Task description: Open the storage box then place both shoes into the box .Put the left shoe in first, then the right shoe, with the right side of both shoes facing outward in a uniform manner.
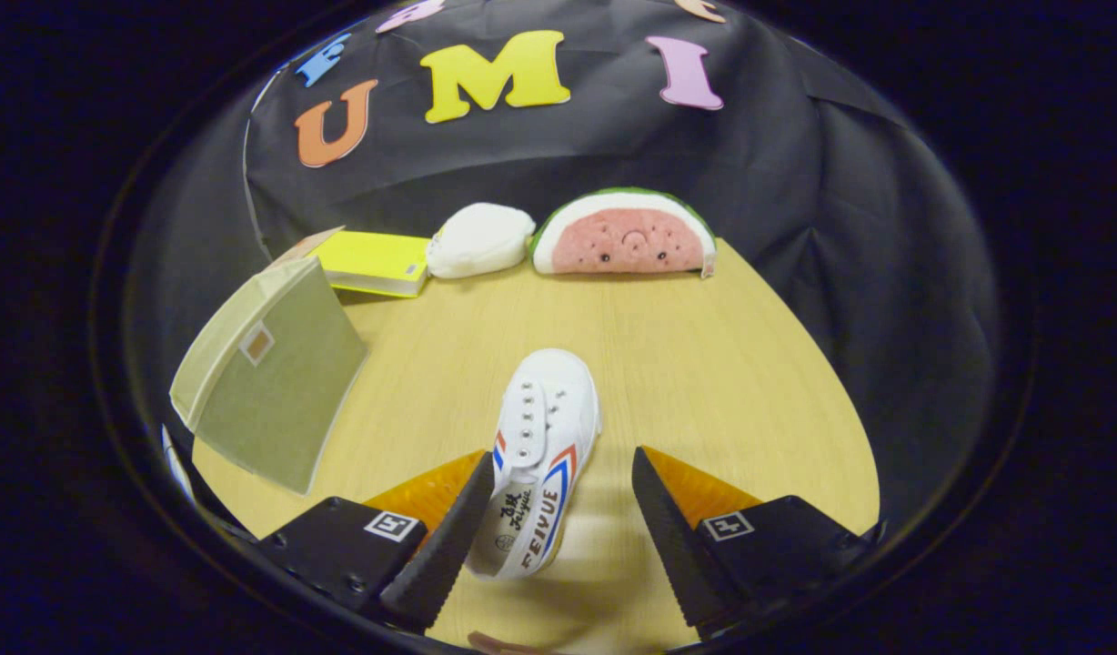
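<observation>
A white canvas shoe [542, 455] with red and blue side stripes lies on the wooden table [704, 382], toe pointing away from me. Its heel end sits between my fingers. My gripper [560, 459] is open wide. The left finger [449, 537] lies against the shoe's side, while the right finger [663, 528] stands apart from it with bare table between. The storage box [272, 387], olive fabric with a paler rim and a small label patch, stands tilted to the left of the shoe, beyond my left finger. I cannot tell whether its lid is open.
Along the table's far edge sit a yellow book [377, 262], a white soft pouch [479, 239] and a watermelon-slice plush [624, 235]. Black cloth walls close in behind and on the right. Bare tabletop stretches to the right of the shoe.
</observation>
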Demonstrator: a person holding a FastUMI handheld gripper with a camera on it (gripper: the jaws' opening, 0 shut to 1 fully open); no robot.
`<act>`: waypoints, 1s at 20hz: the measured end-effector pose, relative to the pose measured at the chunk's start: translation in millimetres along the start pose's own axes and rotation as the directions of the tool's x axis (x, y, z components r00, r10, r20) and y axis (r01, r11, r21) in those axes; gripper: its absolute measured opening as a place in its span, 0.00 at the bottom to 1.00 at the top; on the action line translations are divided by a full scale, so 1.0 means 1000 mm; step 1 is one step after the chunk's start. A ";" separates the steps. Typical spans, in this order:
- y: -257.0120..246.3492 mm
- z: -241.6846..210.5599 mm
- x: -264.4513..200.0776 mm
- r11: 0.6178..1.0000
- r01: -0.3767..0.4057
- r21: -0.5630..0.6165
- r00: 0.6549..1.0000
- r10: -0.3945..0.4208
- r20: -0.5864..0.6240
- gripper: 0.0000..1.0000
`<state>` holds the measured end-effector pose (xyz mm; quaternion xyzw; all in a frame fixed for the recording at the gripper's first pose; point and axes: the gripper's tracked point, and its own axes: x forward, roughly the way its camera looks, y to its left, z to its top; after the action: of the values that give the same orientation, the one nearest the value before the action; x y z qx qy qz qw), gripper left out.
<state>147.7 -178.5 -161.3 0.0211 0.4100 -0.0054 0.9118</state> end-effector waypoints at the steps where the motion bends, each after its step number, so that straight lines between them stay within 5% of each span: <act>1: -0.003 -0.006 0.007 1.000 0.015 -0.010 0.999 -0.016 -0.033 0.97; 4: -0.007 -0.014 0.023 0.999 0.031 -0.010 0.994 -0.032 -0.106 0.95; 9: 0.013 -0.015 0.042 0.995 -0.089 0.045 0.977 0.096 -0.193 0.42; 12: 0.009 -0.016 0.041 0.988 -0.108 0.106 0.970 0.128 -0.208 0.31; 15: 0.005 -0.016 0.039 0.984 -0.110 0.137 0.973 0.134 -0.187 0.07; 20: 0.018 -0.006 0.014 0.967 -0.160 0.196 0.978 0.183 -0.103 0.06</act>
<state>152.6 -159.9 -175.3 0.1424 0.4587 0.0364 0.8763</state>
